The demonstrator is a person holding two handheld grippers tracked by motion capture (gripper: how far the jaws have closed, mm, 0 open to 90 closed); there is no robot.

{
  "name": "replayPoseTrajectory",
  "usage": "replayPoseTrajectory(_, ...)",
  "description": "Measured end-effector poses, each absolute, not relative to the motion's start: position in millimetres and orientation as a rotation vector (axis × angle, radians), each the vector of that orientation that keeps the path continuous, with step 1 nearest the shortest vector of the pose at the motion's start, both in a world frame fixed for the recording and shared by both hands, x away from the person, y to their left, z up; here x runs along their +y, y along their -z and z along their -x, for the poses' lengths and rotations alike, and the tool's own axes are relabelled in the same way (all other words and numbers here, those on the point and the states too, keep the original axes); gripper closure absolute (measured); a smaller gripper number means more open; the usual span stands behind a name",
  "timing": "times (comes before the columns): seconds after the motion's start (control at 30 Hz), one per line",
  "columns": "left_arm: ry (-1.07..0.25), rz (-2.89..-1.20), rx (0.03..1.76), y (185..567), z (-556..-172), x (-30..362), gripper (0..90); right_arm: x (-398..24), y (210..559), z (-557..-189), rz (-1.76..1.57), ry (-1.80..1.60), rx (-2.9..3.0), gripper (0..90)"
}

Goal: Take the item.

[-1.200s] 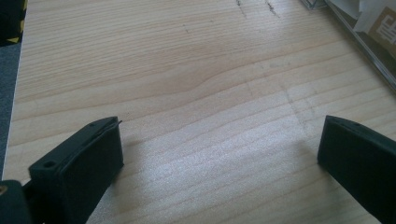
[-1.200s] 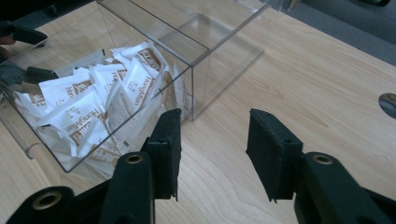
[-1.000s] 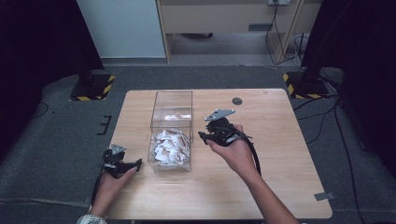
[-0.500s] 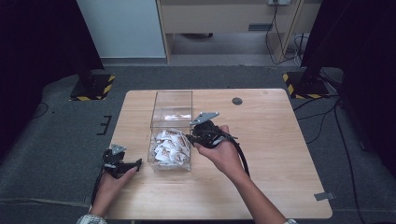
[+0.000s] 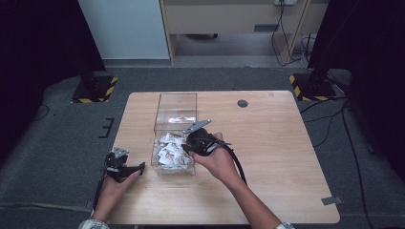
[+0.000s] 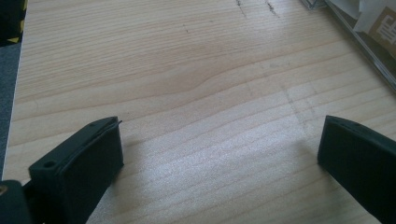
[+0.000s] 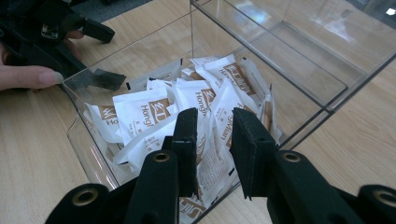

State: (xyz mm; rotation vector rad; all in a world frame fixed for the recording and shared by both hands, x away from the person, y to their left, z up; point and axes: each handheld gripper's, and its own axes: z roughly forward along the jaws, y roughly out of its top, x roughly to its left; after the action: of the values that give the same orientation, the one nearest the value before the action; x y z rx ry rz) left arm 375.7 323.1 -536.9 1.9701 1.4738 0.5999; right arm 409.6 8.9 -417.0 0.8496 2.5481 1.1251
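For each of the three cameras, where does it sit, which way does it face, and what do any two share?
High view: overhead, facing forward and down on the table; both forearms, left gripper, right gripper.
Left gripper view: on the left gripper, facing bare tabletop; its jaws stand apart.
Right gripper view: on the right gripper, aimed into the clear box of sachets.
Shared: all three show the box.

White paper sachets [image 7: 154, 116] with brown printed labels are lying in a loose, overlapping heap inside a clear plastic box [image 5: 162, 114]. The open-topped box is standing upright on the tabletop [image 5: 286, 143], with the sachets filling its near compartment.
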Motion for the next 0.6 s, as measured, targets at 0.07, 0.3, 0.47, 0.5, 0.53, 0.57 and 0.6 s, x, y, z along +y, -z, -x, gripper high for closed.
replayPoseTrajectory(0.07,-0.6,-1.97,1.474,537,-376,323,0.0,10,418,-410,-0.848,-1.124,2.549,72.0)
replayPoseTrajectory(0.3,-0.6,-1.97,1.474,537,-376,323,0.0,17,427,-412,-0.86,-1.116,2.556,72.3)
replayPoseTrajectory(0.47,-0.6,-1.97,1.474,537,-376,323,0.0,18,431,-413,-0.874,-1.104,2.567,71.2)
replayPoseTrajectory(0.5,-0.6,-1.97,1.474,537,-376,323,0.0,18,432,-414,-0.879,-1.104,2.569,71.1)
replayPoseTrajectory(0.53,-0.6,-1.97,1.474,537,-376,323,0.0,18,434,-414,-0.89,-1.105,2.571,71.4)
replayPoseTrajectory(0.57,-0.6,-1.97,1.474,537,-376,323,0.0,18,436,-415,-0.889,-1.102,2.571,71.3)
replayPoseTrajectory(0.6,-0.6,-1.97,1.474,537,-376,323,0.0,18,436,-415,-0.889,-1.102,2.571,71.3)
